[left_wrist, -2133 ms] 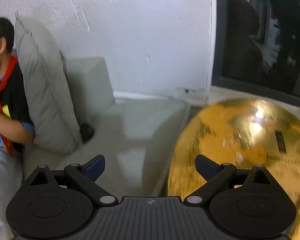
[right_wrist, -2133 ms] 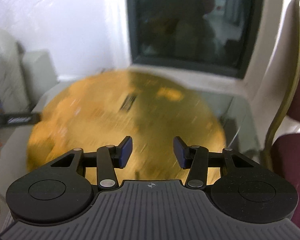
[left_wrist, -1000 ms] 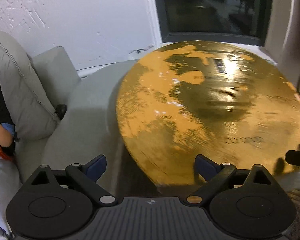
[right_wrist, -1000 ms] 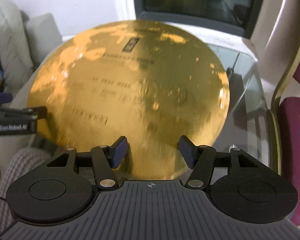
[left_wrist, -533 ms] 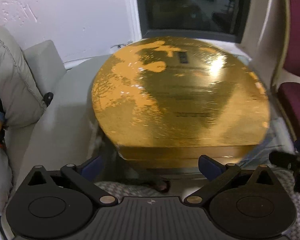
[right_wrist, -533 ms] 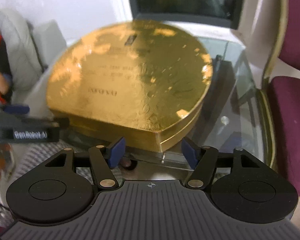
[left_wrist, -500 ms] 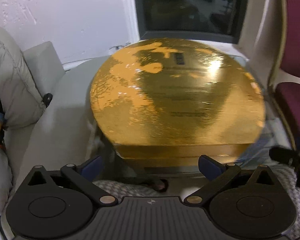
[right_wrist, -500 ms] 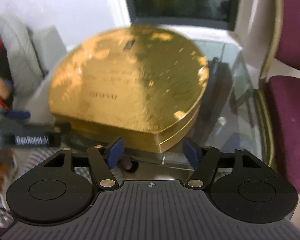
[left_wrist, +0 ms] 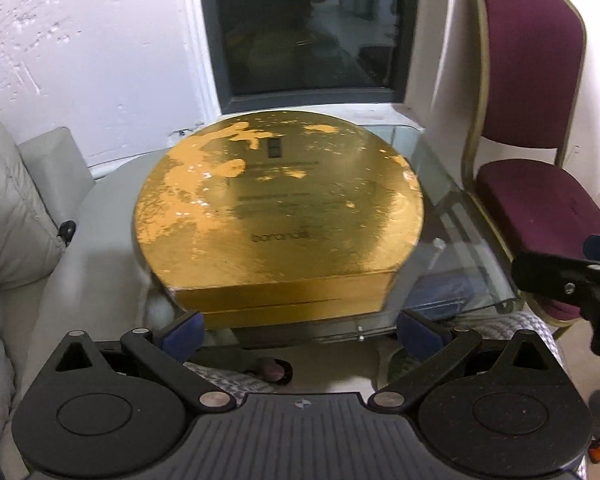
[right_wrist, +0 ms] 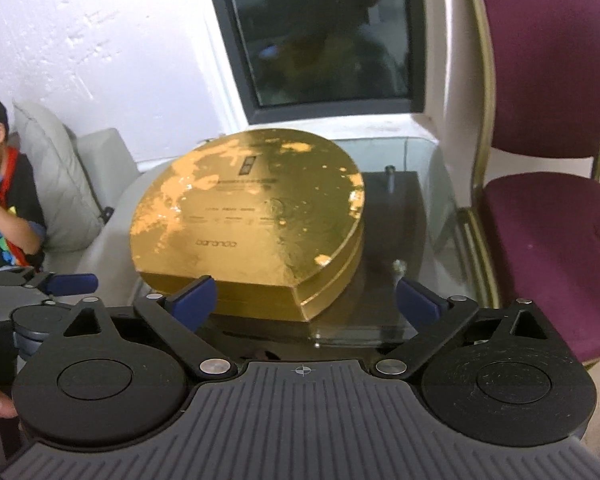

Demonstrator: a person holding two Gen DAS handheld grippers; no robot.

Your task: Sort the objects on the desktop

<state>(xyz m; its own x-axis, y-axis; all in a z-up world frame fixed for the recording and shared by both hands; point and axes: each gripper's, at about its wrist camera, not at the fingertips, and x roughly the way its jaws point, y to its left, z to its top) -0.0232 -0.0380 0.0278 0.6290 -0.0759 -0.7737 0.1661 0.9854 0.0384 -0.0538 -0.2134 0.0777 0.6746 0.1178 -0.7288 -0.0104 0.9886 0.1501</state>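
Landmark: the gold box [left_wrist: 278, 216], a flat-fronted round tin lying closed on the glass table [left_wrist: 456, 236]. Left of it I see a grey sofa cushion [left_wrist: 8, 208]. My left gripper [left_wrist: 298, 330] hangs short of its front edge, jaws spread, empty. My right gripper [right_wrist: 306, 298] has just been opening; nothing sits between its jaws. Right of the box stands a maroon chair [right_wrist: 548, 216]. I judge this the approach step; next, both grippers must close in on the box's rim.

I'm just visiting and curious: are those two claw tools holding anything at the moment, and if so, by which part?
Nothing is held. The left gripper and right gripper are both open and empty, hovering short of the gold box on the glass table.
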